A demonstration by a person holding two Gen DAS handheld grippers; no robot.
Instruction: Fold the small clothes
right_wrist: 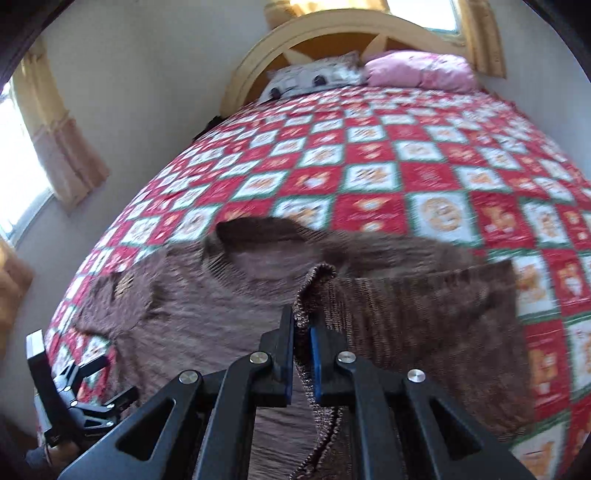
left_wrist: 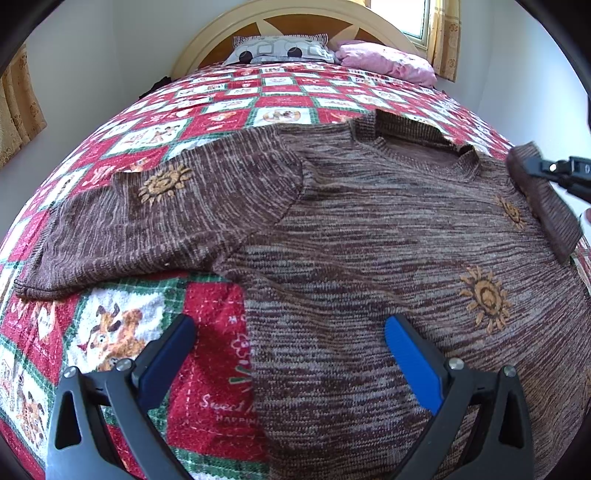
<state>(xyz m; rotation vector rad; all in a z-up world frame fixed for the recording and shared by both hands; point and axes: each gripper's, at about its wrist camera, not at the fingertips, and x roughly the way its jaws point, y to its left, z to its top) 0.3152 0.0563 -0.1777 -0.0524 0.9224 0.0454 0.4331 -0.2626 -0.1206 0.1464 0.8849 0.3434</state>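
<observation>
A brown knitted sweater (left_wrist: 369, 240) with orange sun motifs lies flat, front up, on the red, white and green checked bedspread (left_wrist: 207, 122). Its left sleeve (left_wrist: 147, 214) is spread out to the side. My left gripper (left_wrist: 290, 325) hovers open over the sweater's lower left edge, with nothing between its blue pads. At the right edge of the left wrist view, my right gripper (left_wrist: 532, 166) holds the other sleeve (left_wrist: 546, 206) lifted by its cuff. In the right wrist view that sleeve (right_wrist: 424, 306) is folded over between the pads of the right gripper (right_wrist: 301, 317). The left gripper (right_wrist: 96, 380) shows at lower left.
A grey patterned pillow (left_wrist: 280, 50) and a pink pillow (left_wrist: 388, 61) lie against the curved wooden headboard (left_wrist: 221, 33). White walls and yellow curtains (right_wrist: 62, 140) flank the bed. Bedspread (right_wrist: 406, 166) stretches beyond the sweater toward the pillows.
</observation>
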